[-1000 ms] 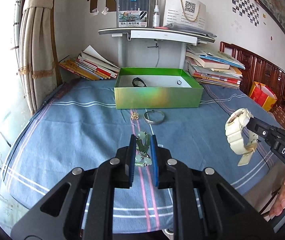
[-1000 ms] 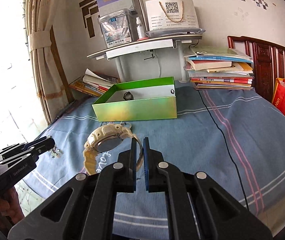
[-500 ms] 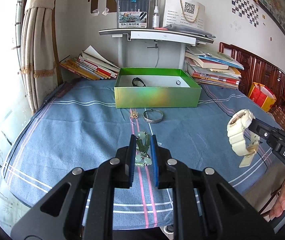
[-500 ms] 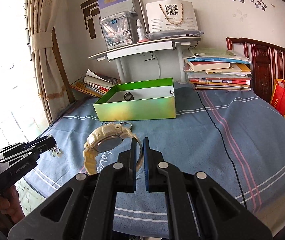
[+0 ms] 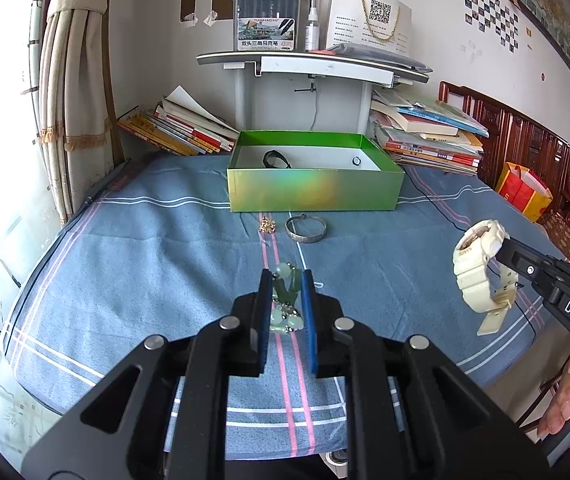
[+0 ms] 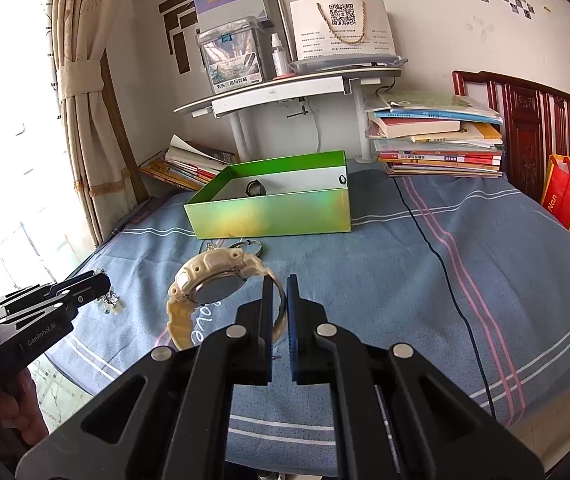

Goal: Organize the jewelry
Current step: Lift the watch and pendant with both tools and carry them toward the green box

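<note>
My left gripper [image 5: 286, 280] is shut on a green jade bead bracelet [image 5: 285, 300] and holds it above the blue cloth; it also shows in the right wrist view [image 6: 103, 284]. My right gripper [image 6: 279, 286] is shut on the strap of a cream white watch [image 6: 209, 286], held in the air; the watch also shows in the left wrist view [image 5: 481, 268]. The open green box [image 5: 313, 192] stands at the far middle with a black ring-shaped piece [image 5: 276, 159] and a small ring [image 5: 357, 161] inside. A silver bangle [image 5: 305, 229] and small gold pieces [image 5: 267, 225] lie before the box.
A white shelf stand [image 5: 309, 64] with a marker case rises behind the box. Book stacks lie at the left [image 5: 177, 128] and right [image 5: 425, 132]. A black cable [image 6: 441, 264] runs over the blue cloth [image 5: 165, 256]. A curtain [image 5: 69, 80] hangs at left.
Both grippers have drawn back and risen slightly with their loads; the box looks a little farther off. The watch has sunk slightly in the left wrist view.
</note>
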Available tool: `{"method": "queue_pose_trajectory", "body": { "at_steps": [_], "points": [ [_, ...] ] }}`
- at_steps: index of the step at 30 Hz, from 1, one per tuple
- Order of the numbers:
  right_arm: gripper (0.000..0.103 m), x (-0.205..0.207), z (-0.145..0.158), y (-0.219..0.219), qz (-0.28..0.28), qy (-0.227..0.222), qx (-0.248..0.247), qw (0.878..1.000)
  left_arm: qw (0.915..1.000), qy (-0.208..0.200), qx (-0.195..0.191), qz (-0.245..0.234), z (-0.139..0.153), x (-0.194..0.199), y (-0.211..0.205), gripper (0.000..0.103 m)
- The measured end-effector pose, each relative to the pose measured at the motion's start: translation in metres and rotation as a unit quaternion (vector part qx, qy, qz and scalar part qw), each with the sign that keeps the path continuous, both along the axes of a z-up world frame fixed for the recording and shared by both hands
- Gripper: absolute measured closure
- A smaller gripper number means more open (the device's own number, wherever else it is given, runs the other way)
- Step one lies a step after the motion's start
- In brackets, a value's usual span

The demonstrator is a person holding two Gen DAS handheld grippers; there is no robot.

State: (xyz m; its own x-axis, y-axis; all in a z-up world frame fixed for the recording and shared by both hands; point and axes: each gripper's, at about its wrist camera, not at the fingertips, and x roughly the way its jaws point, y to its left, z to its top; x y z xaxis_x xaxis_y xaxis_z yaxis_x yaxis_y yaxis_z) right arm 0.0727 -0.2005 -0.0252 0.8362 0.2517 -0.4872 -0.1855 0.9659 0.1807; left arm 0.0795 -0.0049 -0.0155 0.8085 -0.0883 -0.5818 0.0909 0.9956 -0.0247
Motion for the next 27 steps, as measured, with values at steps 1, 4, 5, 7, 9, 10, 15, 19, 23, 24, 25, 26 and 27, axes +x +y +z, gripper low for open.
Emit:
{"method": "queue_pose_trajectory", "body": {
  "at_steps": [1,4,5,7,9,10,15,19,23,24,25,26,27],
  "points": [
    [0.097,0.000,0.000,0.000,0.000,0.001,0.000,1.000,1.0000,0.000,0.000,0.000,0.000,0.000,0.000,0.089],
    [0.097,0.002,-0.001,0.000,0.000,0.002,0.000,1.000,1.0000,0.002,0.000,0.000,-0.001,0.002,0.000,0.089],
    [0.097,0.002,-0.002,0.000,-0.001,0.003,0.000,1.000,1.0000,0.004,0.000,0.000,-0.002,0.003,0.000,0.089],
    [0.097,0.003,-0.003,0.001,-0.002,0.004,0.000,1.000,1.0000,0.006,0.000,0.000,-0.003,0.004,0.000,0.089],
    [0.097,0.005,-0.004,0.000,-0.002,0.006,0.001,1.000,1.0000,0.007,0.000,0.001,-0.004,0.006,0.000,0.089],
    [0.097,0.006,-0.005,0.000,-0.002,0.007,0.001,1.000,1.0000,0.008,0.000,0.001,-0.004,0.007,0.000,0.089],
    [0.097,0.014,-0.008,0.001,0.000,0.013,0.001,1.000,0.9999,0.016,0.002,0.001,-0.008,0.017,0.000,0.089],
    [0.097,0.027,-0.009,-0.001,-0.001,0.018,0.000,1.000,0.9997,0.023,0.000,0.001,-0.012,0.030,-0.001,0.089],
    [0.097,0.050,-0.006,-0.002,0.000,0.019,0.000,1.000,0.9996,0.026,0.004,0.000,-0.009,0.055,-0.002,0.089],
    [0.097,0.056,-0.005,-0.002,0.000,0.019,0.001,1.000,0.9996,0.026,0.005,-0.001,-0.007,0.062,-0.003,0.088],
    [0.097,0.064,-0.003,-0.002,0.000,0.018,0.001,1.000,0.9996,0.026,0.006,-0.002,-0.005,0.070,-0.004,0.089],
    [0.097,0.070,-0.001,-0.002,0.000,0.017,0.001,1.000,0.9997,0.025,0.005,-0.002,-0.003,0.078,-0.003,0.089],
    [0.097,0.080,0.001,-0.002,0.001,0.015,0.000,1.000,0.9997,0.024,0.004,-0.001,0.000,0.086,-0.003,0.089]
  ]
}}
